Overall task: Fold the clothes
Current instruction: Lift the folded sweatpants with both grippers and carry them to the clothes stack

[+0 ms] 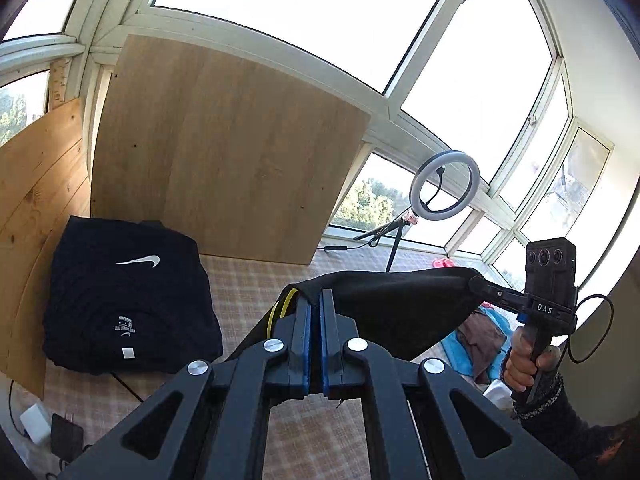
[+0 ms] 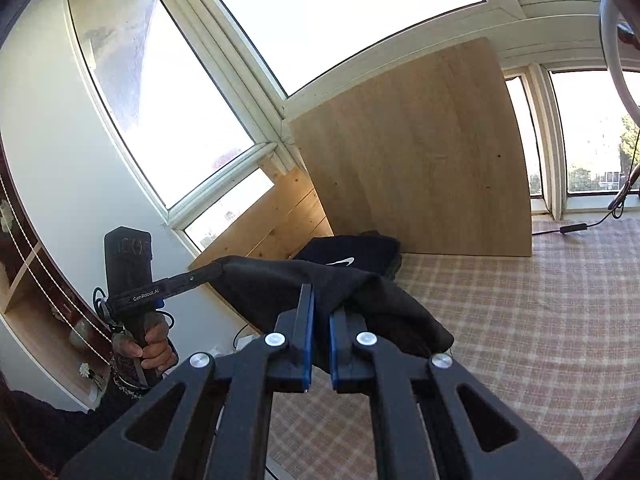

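Black garment [image 1: 400,304] taut between both hand-held grippers

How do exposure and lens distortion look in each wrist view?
Left wrist view: windows blown out white, frames bowed by the fisheye, folded black shirt nearly featureless. Right wrist view: same glare, held dark garment underexposed, checked cloth crisp.

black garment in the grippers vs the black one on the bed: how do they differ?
The held garment hangs in the air, stretched between the left gripper and right gripper; the folded garment rests on the checked bedcover. The held one is unfolded and sagging; the other is a neat rectangle. A white swoosh logo shows on the folded one only. Both are black.
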A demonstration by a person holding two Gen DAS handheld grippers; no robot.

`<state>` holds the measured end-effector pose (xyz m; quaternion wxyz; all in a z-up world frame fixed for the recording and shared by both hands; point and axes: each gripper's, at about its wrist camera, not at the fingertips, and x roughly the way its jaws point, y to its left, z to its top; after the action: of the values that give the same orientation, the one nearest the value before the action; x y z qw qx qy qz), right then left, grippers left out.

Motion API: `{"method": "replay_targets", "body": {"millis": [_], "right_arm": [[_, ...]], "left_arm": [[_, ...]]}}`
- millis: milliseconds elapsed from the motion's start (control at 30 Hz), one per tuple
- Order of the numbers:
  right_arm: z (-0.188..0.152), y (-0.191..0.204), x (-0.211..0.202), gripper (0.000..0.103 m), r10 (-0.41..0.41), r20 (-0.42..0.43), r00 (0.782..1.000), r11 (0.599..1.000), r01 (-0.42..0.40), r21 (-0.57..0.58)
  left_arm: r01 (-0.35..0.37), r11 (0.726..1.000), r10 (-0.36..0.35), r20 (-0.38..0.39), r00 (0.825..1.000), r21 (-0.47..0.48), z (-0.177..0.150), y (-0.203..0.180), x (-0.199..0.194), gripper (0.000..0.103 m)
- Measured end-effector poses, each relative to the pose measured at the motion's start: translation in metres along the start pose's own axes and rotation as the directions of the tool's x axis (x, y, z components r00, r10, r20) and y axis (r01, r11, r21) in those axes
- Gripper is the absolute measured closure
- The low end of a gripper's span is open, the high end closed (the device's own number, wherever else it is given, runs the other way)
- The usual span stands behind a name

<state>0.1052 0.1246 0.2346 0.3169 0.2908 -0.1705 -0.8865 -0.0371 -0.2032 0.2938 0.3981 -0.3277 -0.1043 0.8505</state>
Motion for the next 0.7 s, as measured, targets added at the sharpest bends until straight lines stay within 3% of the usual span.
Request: {"method": "replay_targets", "body": {"millis": [200,400,567,700], "right_arm": [[0.024,0.047,0.042,0.097,0.032,-0.022,0.999,0.997,-0.034,-0.072],[0.041,0.065,0.111,0.097,0.061,-0.056,0.997,0.994,-0.066,-0.085],[0.057,0.05,0.191,0.097,0.054,-0.117,0.992,0.997,-0.059,-0.042],[0.073,0.016,0.269,0.097,0.02,-0.178,0.984,1.0,-0.019,0.005]], "left_arm": [[-0.091,0.996,0.092,0.103,0.99,-0.018,0.011,0.029,-0.048,0.1],[-0.239,0.971,0.238,0.119,0.964,-0.008,0.033,0.071,-0.063,0.1],[-0.301,0.951,0.307,0.091,0.948,-0.067,0.062,0.136,-0.04,0.1],[-0.349,0.929,0.355,0.024,0.935,-0.126,0.083,0.206,0.015,0.1]]}}
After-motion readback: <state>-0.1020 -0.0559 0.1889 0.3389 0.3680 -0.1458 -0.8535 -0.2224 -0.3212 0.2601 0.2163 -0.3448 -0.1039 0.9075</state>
